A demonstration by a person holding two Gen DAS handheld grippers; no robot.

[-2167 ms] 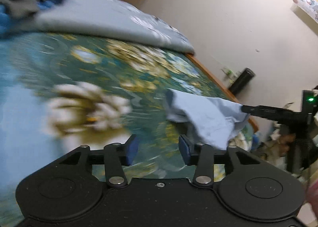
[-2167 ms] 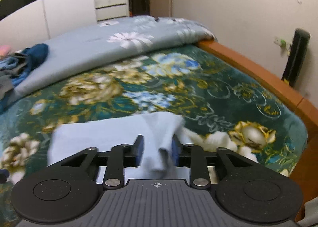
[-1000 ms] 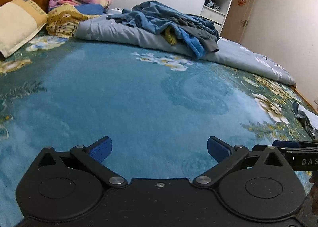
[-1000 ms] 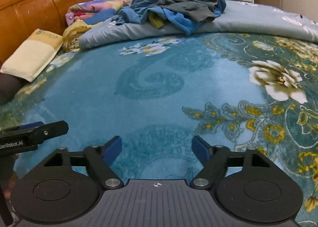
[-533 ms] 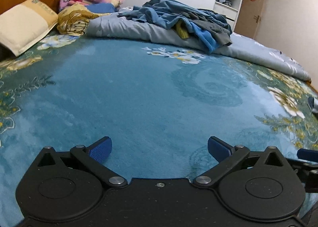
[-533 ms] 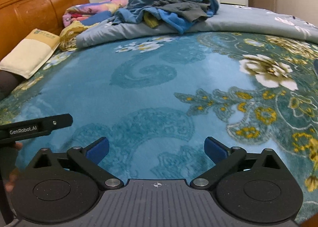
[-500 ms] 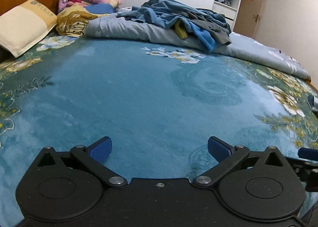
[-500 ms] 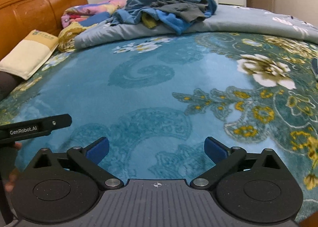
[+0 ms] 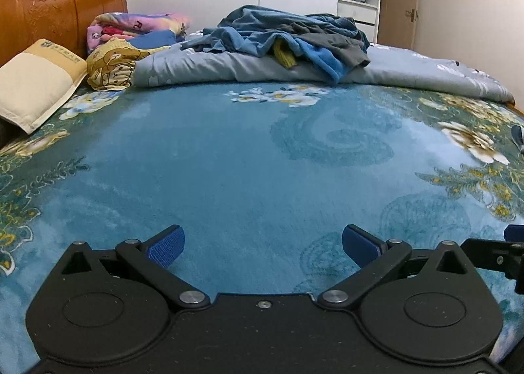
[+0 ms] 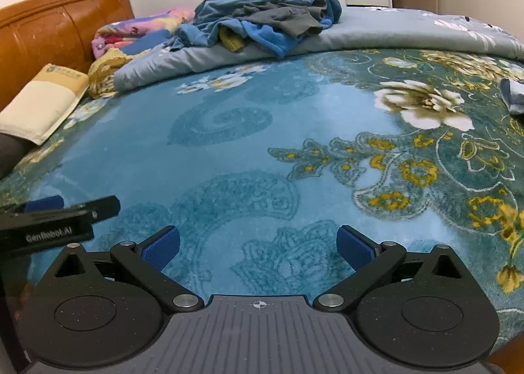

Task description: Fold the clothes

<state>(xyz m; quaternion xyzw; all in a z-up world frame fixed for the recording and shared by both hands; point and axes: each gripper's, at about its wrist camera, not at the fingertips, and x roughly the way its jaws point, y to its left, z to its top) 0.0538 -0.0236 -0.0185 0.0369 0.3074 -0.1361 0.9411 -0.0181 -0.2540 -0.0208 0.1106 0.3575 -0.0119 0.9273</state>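
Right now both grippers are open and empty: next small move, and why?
Probably reach forward to the clothes pile on the grey quilt and pick one garment. Left gripper and right gripper hold nothing, above bare blanket; the pile lies unfolded.

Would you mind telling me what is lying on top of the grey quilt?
A heap of clothes lies on the grey quilt: blue and dark grey garments with a yellow piece poking out. Anything buried beneath the heap is hidden.

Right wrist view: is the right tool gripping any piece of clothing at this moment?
No. The right tool stands wide open over the bare teal floral blanket, with nothing between its blue-padded fingers.
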